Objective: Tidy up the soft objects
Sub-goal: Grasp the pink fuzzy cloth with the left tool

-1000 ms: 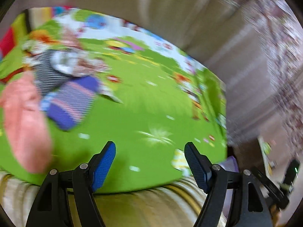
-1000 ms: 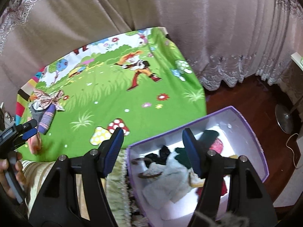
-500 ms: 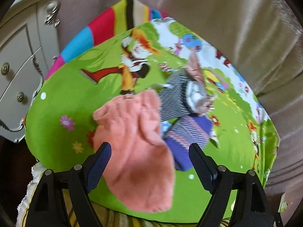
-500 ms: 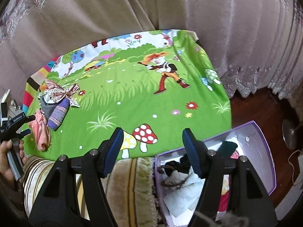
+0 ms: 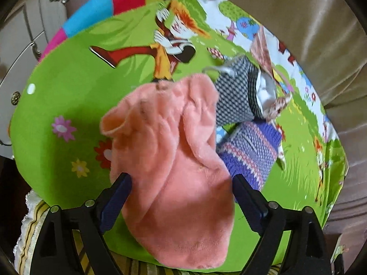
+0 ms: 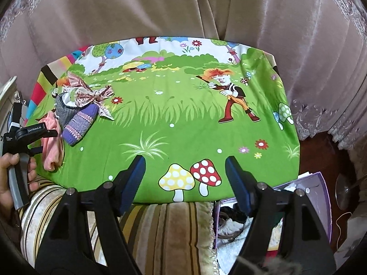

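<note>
Two grippers show, one per view; the left gripper point(image 5: 181, 183) points steeply down at a pink fleece sock point(image 5: 174, 160) that lies on the green cartoon cloth point(image 5: 68, 96), near its front edge; its jaws are wide and opening, the sock lies between them, and the blue pads point(image 5: 118, 192) stand at the sock's sides, so close that I cannot tell whether they touch it, though they do not squeeze it; the right gripper point(image 6: 185, 167) hangs over the cloth's front edge above two printed mushrooms, its jaws opening too, with nothing between them.

Just beyond the pink sock, touching it, lie a purple striped knit sock point(image 5: 250, 151), a black-and-white checked piece point(image 5: 236, 96) and a shiny patterned scarf point(image 5: 263, 52), all in one small heap at the cloth's left end.

Only the right wrist view shows the whole cloth, the curtain point(image 6: 183, 11) behind it, the person's hand point(image 6: 11, 178) around the left gripper's handle, and a purple box point(image 6: 321, 197) of soft things at the lower right, beside a striped cushion point(image 6: 165, 229); only the left wrist view shows the sock's plush folds up close and a white drawer unit point(image 5: 20, 52) at the left.
</note>
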Tool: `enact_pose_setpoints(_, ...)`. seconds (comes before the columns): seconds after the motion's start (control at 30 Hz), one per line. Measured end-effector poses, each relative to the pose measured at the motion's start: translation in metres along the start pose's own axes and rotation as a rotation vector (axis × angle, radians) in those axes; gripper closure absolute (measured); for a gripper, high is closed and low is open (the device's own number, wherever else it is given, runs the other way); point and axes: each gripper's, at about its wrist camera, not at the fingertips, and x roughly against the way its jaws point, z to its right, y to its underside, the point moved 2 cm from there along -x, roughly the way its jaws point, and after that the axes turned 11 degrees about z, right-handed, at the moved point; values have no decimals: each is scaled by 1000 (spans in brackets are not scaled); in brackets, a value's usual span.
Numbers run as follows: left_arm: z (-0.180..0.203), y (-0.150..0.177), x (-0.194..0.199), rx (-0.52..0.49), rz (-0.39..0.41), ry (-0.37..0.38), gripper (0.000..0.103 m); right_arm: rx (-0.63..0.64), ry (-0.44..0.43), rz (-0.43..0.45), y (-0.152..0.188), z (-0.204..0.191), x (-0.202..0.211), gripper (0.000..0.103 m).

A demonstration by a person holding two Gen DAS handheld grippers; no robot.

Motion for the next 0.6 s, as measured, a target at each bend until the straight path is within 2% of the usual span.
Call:
enact_pose_setpoints(0.13,6,5,-2,-22,-15,2,10,8,4,-10,1,-4,-4,28)
enact_pose_setpoints(0.3,18,10,-7,-110,-25,-36,10,15,11,-19,2,-7,-6,27)
enact_pose_setpoints(0.37,21,13,-6,-144,-20,-62,15,19,7,-22,2,-8,-7,27)
enact_pose_setpoints(0.47,23,12,-2,-160,-3,-97,36,21,-1,-25,3,-10,-8,27)
enact_pose_setpoints(0.5,22,12,-1,-159,2,-96,48,21,-4,-25,3,-11,-8,27)
enact_pose_setpoints(0.6,17,10,3,-142,11,-98,65,18,-13,-27,4,-12,-8,26)
